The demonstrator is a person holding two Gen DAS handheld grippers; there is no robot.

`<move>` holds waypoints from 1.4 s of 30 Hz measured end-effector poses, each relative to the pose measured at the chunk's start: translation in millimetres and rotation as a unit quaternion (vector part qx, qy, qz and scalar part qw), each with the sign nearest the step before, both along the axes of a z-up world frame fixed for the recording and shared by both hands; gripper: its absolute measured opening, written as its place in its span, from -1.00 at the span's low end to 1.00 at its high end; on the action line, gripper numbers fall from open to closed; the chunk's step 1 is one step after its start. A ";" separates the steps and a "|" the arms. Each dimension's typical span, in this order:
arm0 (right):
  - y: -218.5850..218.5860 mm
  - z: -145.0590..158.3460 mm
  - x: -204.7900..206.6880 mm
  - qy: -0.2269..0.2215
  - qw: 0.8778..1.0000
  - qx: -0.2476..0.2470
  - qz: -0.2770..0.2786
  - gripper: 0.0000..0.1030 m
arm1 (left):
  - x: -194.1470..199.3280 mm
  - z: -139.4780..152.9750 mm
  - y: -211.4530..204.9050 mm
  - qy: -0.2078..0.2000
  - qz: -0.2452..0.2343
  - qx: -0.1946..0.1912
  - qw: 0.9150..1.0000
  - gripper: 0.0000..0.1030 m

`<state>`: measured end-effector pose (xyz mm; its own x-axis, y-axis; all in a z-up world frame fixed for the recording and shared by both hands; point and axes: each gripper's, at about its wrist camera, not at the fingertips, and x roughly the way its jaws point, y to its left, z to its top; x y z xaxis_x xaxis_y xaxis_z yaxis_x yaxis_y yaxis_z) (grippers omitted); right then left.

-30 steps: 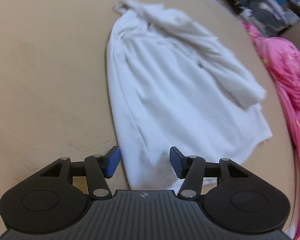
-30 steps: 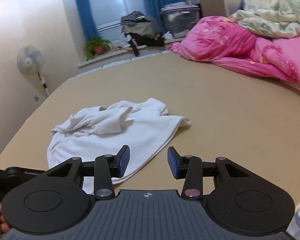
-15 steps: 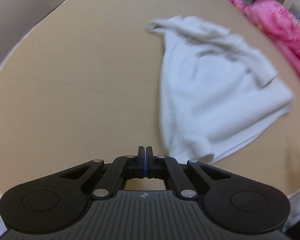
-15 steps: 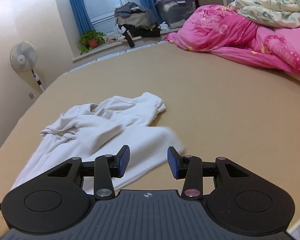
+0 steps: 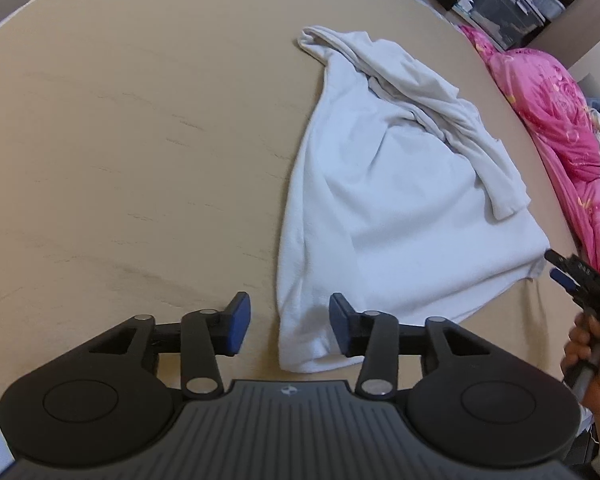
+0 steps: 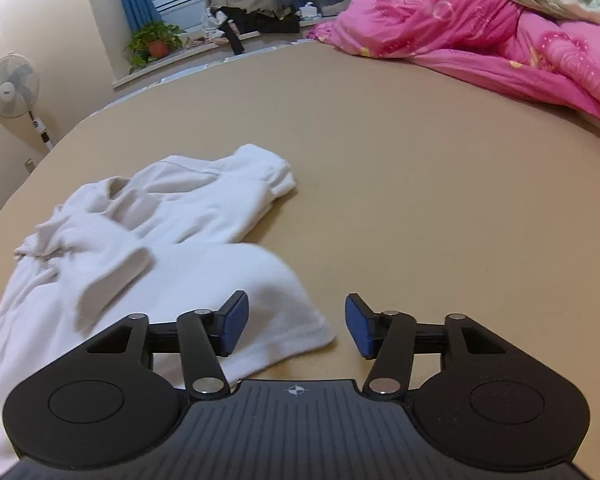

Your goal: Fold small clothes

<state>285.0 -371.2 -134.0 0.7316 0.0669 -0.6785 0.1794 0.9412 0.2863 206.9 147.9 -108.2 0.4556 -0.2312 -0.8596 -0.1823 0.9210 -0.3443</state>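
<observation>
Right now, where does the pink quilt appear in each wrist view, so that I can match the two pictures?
Left wrist view: the pink quilt runs down the right edge, beyond the white garment.
Right wrist view: the pink quilt fills the upper right, far across the tan bed surface.
Shared landmark: the white garment, centre-right in the left view, lower left in the right view.

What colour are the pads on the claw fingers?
Blue pads on black arms, seen best in the right wrist view.
</observation>
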 end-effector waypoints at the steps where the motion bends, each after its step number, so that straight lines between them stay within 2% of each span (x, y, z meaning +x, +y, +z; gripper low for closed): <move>1: -3.4 -4.6 4.1 0.000 1.000 0.013 -0.002 0.09 | 0.5 -0.9 -2.8 0.002 -0.001 0.000 1.000 -0.02; 5: -6.2 -20.8 17.5 0.006 0.999 0.045 0.015 0.09 | 7.2 -5.0 -7.3 0.007 -0.004 0.003 1.000 -0.02; 9: 4.3 -28.5 22.7 0.018 0.998 0.036 0.039 -0.04 | 14.0 -12.5 -11.0 0.019 -0.010 0.014 1.000 -0.07; 10: 6.0 -27.3 21.5 0.016 0.998 0.036 0.042 -0.22 | 14.9 -14.9 -13.1 0.021 -0.011 0.022 0.999 -0.28; 11: 6.2 -25.6 19.4 0.014 0.998 0.046 0.046 -0.57 | 15.1 -15.8 -16.0 0.020 -0.015 0.037 0.999 -0.45; 12: 5.4 -23.5 16.8 0.012 0.997 0.063 0.049 -0.77 | 14.9 -15.8 -18.9 0.018 -0.024 0.046 0.998 -0.87; 13: 4.1 -19.5 11.7 0.010 0.995 0.084 0.048 -0.86 | 14.0 -15.1 -20.8 0.015 -0.037 0.042 0.998 -0.93; 16: 3.7 7.1 -11.3 -0.015 0.993 0.111 0.043 -0.87 | 5.5 -1.0 -18.9 -0.019 -0.043 0.055 0.997 -0.95; 20: -5.5 56.5 -60.6 -0.065 0.987 0.143 0.032 -0.88 | -23.5 34.0 5.7 -0.085 -0.018 0.000 0.996 -0.96; 23: -23.2 89.1 -113.8 -0.099 0.979 0.177 0.025 -0.89 | -61.3 63.5 19.3 -0.137 -0.026 -0.008 0.990 -0.97; 27: -42.8 122.2 -191.1 -0.122 0.974 0.182 0.047 -0.90 | -107.5 74.7 37.6 -0.141 -0.049 -0.016 0.989 -0.97; 29: -51.4 127.7 -222.5 -0.106 0.978 0.169 0.054 -0.90 | -128.1 71.8 42.9 -0.127 -0.065 -0.001 0.990 -0.97; 30: -55.0 125.6 -234.9 -0.081 0.982 0.161 0.060 -0.90 | -135.6 68.9 46.7 -0.115 -0.072 0.002 0.991 -0.97; 32: -58.0 110.6 -249.9 0.001 0.988 0.138 0.075 -0.90 | -151.2 58.5 50.0 -0.082 -0.100 0.009 0.992 -0.97; 34: -54.6 90.0 -256.2 0.078 0.989 0.091 0.088 -0.89 | -160.3 49.8 40.2 -0.062 -0.144 0.026 0.987 -0.96; 36: -50.0 78.8 -254.0 0.118 0.987 0.049 0.097 -0.89 | -157.9 43.1 27.5 -0.051 -0.184 0.042 0.981 -0.97; 38: -47.4 69.4 -244.0 0.140 0.985 0.023 0.098 -0.87 | -148.0 35.5 21.8 -0.039 -0.187 0.063 0.980 -0.97; 40: -46.5 61.4 -233.3 0.132 0.988 0.000 0.080 -0.86 | -134.0 31.7 29.6 -0.035 -0.155 0.052 0.986 -0.92; 41: -48.9 55.7 -227.7 0.119 0.990 0.004 0.072 -0.80 | -126.7 30.9 32.1 -0.033 -0.143 0.041 0.988 -0.79; 42: -51.7 51.2 -224.1 0.112 0.992 0.018 0.060 -0.72 | -119.4 30.0 33.8 -0.031 -0.132 0.029 0.990 -0.57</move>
